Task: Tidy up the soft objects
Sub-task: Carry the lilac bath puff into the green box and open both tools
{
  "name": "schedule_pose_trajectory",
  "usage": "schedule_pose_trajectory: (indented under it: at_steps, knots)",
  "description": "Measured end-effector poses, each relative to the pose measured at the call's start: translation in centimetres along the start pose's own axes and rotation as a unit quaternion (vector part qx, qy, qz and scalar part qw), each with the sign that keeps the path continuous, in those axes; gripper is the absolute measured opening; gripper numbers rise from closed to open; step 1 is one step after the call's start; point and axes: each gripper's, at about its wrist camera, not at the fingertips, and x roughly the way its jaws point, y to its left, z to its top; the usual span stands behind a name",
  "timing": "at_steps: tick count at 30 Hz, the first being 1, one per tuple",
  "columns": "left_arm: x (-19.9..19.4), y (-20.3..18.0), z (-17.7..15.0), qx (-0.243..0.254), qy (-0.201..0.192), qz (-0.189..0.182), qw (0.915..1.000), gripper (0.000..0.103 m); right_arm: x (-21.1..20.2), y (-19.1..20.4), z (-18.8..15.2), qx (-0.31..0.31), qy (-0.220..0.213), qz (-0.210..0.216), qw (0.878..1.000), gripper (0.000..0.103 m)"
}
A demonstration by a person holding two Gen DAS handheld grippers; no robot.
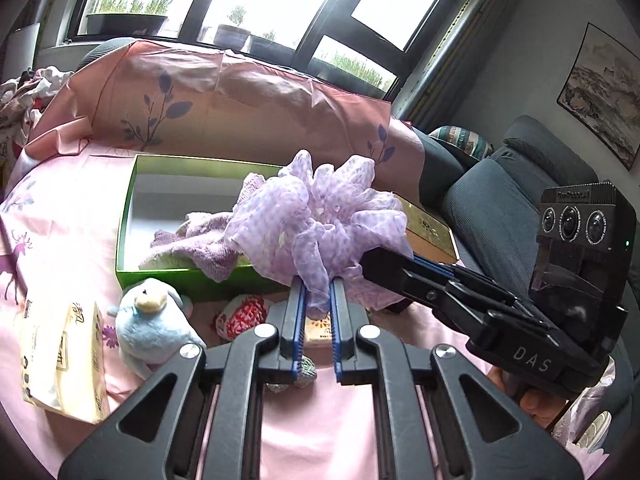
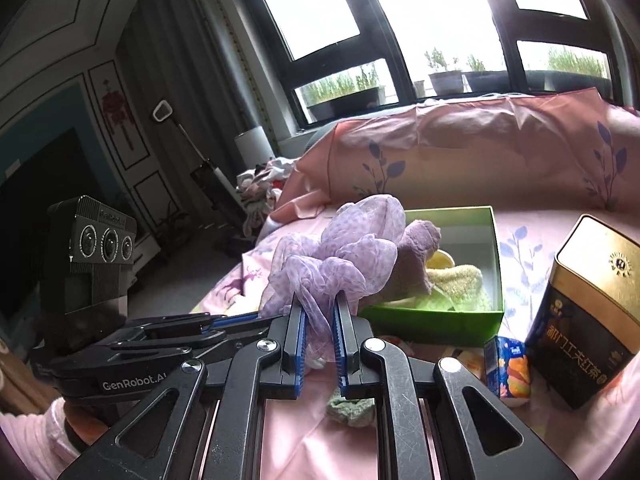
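A sheer lilac scarf (image 1: 316,220) hangs bunched in the air above the pink bedspread, held from two sides. My left gripper (image 1: 318,292) is shut on its lower fold, and my right gripper (image 1: 372,266) comes in from the right and pinches the same cloth. In the right wrist view the right gripper (image 2: 320,304) is shut on the scarf (image 2: 340,256), with the left gripper (image 2: 244,318) entering from the left. Behind the scarf sits a green box (image 1: 128,216) (image 2: 496,240) holding a purple towel (image 1: 200,240) and a pale yellow towel (image 2: 460,284).
A blue plush bird (image 1: 154,328), a tissue pack (image 1: 64,360) and a red-and-white soft item (image 1: 240,316) lie in front of the box. A dark tea tin (image 2: 588,320), a small juice carton (image 2: 506,364) and a grey-green scrunchie (image 2: 350,410) rest on the bedspread. A grey sofa (image 1: 500,208) stands right.
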Motion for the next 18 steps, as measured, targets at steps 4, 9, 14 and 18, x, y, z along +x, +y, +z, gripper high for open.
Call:
schedule_pose_trajectory:
  at_steps: [4, 9, 14, 18]
  knots:
    - [1.6, 1.4, 2.2, -0.009, 0.006, 0.011, 0.9999, 0.009, 2.0, -0.6, 1.8, -0.001, -0.001, -0.007, 1.0, 0.014]
    - [4.7, 3.5, 4.4, -0.019, 0.026, 0.044, 0.9985, 0.009, 6.2, -2.7, 3.4, 0.021, 0.022, -0.016, 0.999, 0.014]
    - [8.7, 6.3, 5.3, -0.04, 0.065, 0.07, 0.9946, 0.006, 11.1, -5.1, 3.3, 0.05, 0.06, -0.027, 0.997, 0.014]
    - [11.5, 8.7, 5.6, -0.063, 0.101, 0.082, 0.9896, 0.006, 14.1, -7.0, 3.2, 0.073, 0.088, -0.035, 0.993, 0.014]
